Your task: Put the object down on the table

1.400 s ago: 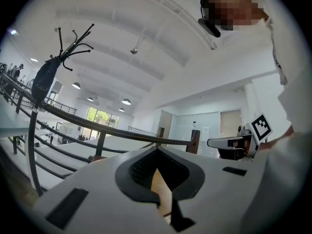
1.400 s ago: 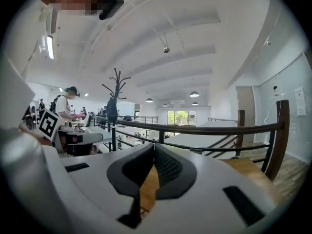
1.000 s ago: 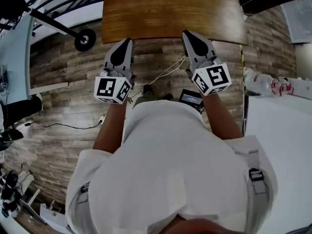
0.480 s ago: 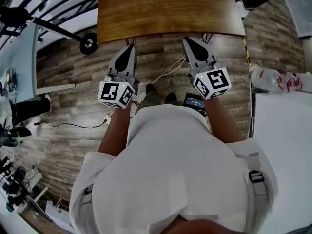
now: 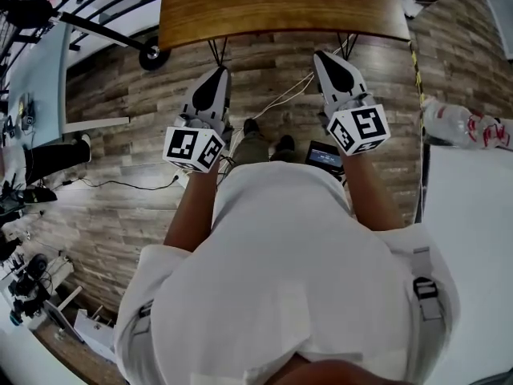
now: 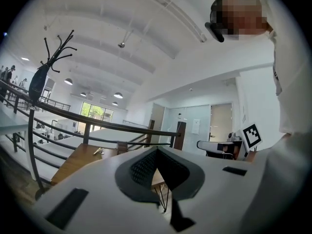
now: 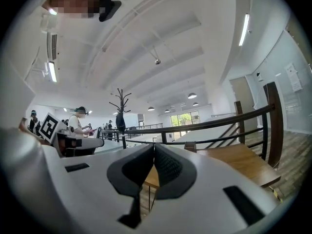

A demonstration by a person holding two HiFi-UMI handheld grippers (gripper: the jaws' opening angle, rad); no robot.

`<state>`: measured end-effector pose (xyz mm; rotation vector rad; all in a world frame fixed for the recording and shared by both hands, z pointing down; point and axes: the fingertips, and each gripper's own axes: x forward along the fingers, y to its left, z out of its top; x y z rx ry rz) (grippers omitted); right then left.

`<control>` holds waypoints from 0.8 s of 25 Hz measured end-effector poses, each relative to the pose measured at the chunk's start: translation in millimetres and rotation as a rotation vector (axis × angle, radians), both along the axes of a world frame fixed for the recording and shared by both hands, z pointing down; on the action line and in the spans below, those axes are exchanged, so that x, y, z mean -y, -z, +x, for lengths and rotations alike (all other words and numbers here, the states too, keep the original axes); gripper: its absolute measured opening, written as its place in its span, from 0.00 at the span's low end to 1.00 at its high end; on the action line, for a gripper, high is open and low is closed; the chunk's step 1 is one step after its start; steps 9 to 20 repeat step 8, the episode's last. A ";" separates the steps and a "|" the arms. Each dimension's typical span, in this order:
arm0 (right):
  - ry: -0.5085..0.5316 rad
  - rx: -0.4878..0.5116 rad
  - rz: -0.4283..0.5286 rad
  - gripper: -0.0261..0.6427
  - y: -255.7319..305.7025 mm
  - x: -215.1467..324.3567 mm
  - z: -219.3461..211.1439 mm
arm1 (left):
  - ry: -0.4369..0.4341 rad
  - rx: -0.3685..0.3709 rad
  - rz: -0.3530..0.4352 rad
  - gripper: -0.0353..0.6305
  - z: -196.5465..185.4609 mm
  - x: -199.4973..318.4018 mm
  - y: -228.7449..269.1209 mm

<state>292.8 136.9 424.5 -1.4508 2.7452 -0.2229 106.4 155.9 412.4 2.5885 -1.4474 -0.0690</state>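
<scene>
Over the floor (image 5: pixel 120 159) in the head view, the left hand-held gripper (image 5: pixel 218 74) and right hand-held gripper (image 5: pixel 327 61) hang equally short of the tabletop (image 5: pixel 280 6) ahead, while the left gripper view shows closed, empty jaws and a small item (image 6: pixel 99 150), perhaps the object, lying on that tabletop, and the right gripper view shows jaws closed and empty too.

Seen from directly above, a person in a white shirt (image 5: pixel 288 279) stands on a wood-plank floor (image 5: pixel 120 207), holding the left gripper (image 5: pixel 218 74) and the right gripper (image 5: pixel 323 57) out in front. Both tips stop just short of the near edge of a wooden table (image 5: pixel 280 6). Each gripper's jaws appear drawn together to a point, though the steep angle leaves that unsure. The left marker cube (image 5: pixel 192 147) and right marker cube (image 5: pixel 360 128) face the camera. Pale cables (image 5: pixel 282 103) trail across the floor between the grippers, above the person's shoes (image 5: pixel 266 127). At the right edge lies a clear plastic bottle (image 5: pixel 453 123), near a white surface (image 5: pixel 473 231).
</scene>
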 end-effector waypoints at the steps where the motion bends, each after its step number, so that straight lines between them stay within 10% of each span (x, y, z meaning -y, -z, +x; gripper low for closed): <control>1: -0.001 0.002 -0.001 0.08 -0.6 -3.4 1.9 | 0.016 0.009 -0.002 0.07 -0.1 -2.0 -1.4; 20: -0.012 -0.007 0.004 0.08 4.9 -14.7 23.6 | 0.093 0.034 0.016 0.07 7.1 0.6 8.8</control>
